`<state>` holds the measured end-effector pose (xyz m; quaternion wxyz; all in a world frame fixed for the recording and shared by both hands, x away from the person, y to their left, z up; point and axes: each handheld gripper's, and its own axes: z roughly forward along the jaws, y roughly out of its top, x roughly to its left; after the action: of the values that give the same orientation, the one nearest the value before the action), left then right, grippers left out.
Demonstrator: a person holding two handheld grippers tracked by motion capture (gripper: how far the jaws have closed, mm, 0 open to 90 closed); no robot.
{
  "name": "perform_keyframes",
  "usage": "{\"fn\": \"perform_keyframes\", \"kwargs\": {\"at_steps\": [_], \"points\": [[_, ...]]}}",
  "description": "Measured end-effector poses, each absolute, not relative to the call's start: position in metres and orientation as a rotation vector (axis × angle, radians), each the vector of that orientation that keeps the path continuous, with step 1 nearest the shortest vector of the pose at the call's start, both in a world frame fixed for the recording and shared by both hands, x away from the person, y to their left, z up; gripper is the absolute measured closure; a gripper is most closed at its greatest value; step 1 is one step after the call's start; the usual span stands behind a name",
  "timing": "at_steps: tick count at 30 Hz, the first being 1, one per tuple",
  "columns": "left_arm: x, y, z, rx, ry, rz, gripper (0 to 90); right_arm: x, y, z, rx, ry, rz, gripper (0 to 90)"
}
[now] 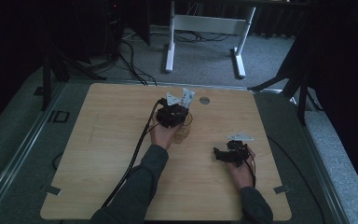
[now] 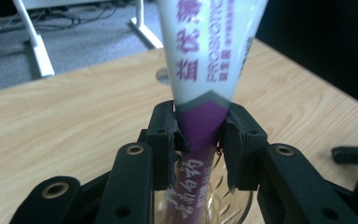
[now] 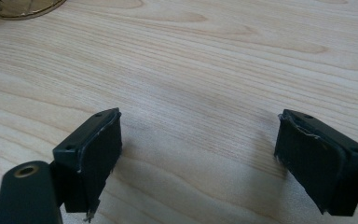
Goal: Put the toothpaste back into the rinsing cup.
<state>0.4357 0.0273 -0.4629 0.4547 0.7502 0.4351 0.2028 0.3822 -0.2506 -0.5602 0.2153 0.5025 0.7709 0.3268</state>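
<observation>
Dim room, wooden desk (image 1: 121, 140). My left gripper (image 2: 200, 140) clamps the tube (image 2: 209, 56) standing in the glass cup (image 1: 185, 128) at twelve o'clock; I'd probably release gently. Right gripper (image 3: 198, 154) jaws apart.

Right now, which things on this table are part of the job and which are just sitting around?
In the job:
- toothpaste tube, standing in the glass cup
- left tongs, around the tube

Just about:
- right tongs, open over bare table
- round grommet in the tabletop

1 overhead view, 2 close table-level views
</observation>
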Motion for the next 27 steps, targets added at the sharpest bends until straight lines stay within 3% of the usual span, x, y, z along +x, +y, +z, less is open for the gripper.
{"fn": "perform_keyframes", "kwargs": {"at_steps": [7, 15, 27], "points": [[0.434, 0.031, -0.473, 1.857, 1.089, 0.467, 63.6, 0.382, -0.251, -0.560, 1.395, 2.138, 0.907, 14.6], [0.418, 0.041, -0.479, 1.849, 1.059, 0.478, 53.0, 0.382, -0.251, -0.560, 1.393, 2.137, 0.906, 14.6], [0.397, 0.057, -0.477, 1.807, 1.025, 0.488, 49.4, 0.382, -0.250, -0.560, 1.394, 2.136, 0.907, 14.6]]}}
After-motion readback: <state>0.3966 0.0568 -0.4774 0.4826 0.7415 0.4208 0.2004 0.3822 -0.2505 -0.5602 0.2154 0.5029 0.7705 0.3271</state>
